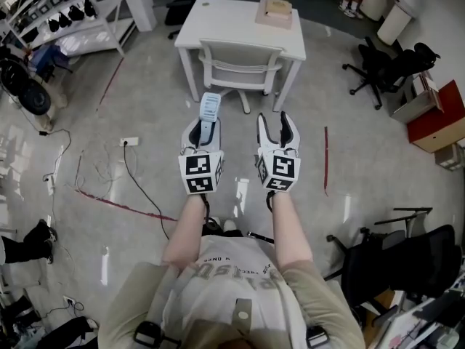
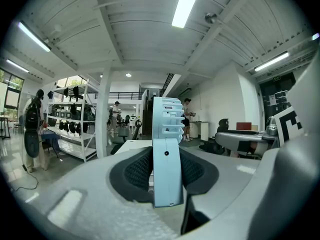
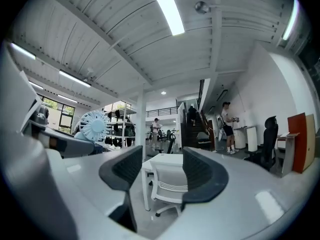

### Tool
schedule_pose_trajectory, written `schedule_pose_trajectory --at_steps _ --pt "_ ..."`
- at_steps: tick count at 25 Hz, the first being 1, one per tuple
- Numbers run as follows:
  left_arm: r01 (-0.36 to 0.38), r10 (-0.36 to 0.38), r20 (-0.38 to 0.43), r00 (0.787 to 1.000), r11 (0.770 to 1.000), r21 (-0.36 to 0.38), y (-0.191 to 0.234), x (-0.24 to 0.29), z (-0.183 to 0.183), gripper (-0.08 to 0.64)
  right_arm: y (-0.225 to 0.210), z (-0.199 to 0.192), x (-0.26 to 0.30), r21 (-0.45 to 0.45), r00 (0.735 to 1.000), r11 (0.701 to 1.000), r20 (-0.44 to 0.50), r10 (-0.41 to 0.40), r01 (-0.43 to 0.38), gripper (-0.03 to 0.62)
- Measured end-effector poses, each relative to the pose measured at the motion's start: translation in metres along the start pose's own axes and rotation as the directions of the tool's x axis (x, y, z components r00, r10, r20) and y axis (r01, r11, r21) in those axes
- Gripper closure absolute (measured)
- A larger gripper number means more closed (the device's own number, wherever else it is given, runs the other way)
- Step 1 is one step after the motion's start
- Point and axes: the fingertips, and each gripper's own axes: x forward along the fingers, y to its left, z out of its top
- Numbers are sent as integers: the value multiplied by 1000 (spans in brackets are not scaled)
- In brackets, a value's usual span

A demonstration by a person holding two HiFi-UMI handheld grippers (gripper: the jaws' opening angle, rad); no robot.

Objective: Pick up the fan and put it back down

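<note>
A small pale-blue hand fan [image 1: 208, 110] stands out ahead of my left gripper [image 1: 203, 131], which is shut on its handle. In the left gripper view the fan [image 2: 166, 154] sits upright between the dark pads, head up, both pads pressed on the handle. My right gripper [image 1: 278, 129] is beside it on the right, open, with nothing between its fingers. In the right gripper view the gripper [image 3: 159, 171] frames only the chair, and the fan's round head [image 3: 93, 125] shows at the left. Both grippers hover above the floor, short of the chair.
A white chair [image 1: 240, 70] stands tucked at a white desk [image 1: 225, 22] straight ahead, a flat box [image 1: 275, 11] on the desk's far right. Cables [image 1: 138, 187] trail on the floor at left. Black office chairs [image 1: 392, 64] and shelves [image 1: 65, 13] line the sides.
</note>
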Motion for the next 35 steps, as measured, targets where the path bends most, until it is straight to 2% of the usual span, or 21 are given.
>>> schedule_pose_trajectory --at_steps 6,14,27,35 --pt "-18 18 -15 1000 1000 1 12 6 -5 431 -2 -7 10 12 1000 1000 -1 -6 6 356" --pt "-22 22 -19 1000 1000 -11 42 34 -11 431 1 -28 44 2 998 1000 -49 -26 26 356" --pt "97 -97 11 995 995 -5 96 131 14 431 15 -15 149 -50 995 997 -68 -68 65 357" --pt "163 -163 16 987 987 12 127 177 24 431 23 -15 202 -12 993 995 -73 -98 97 357"
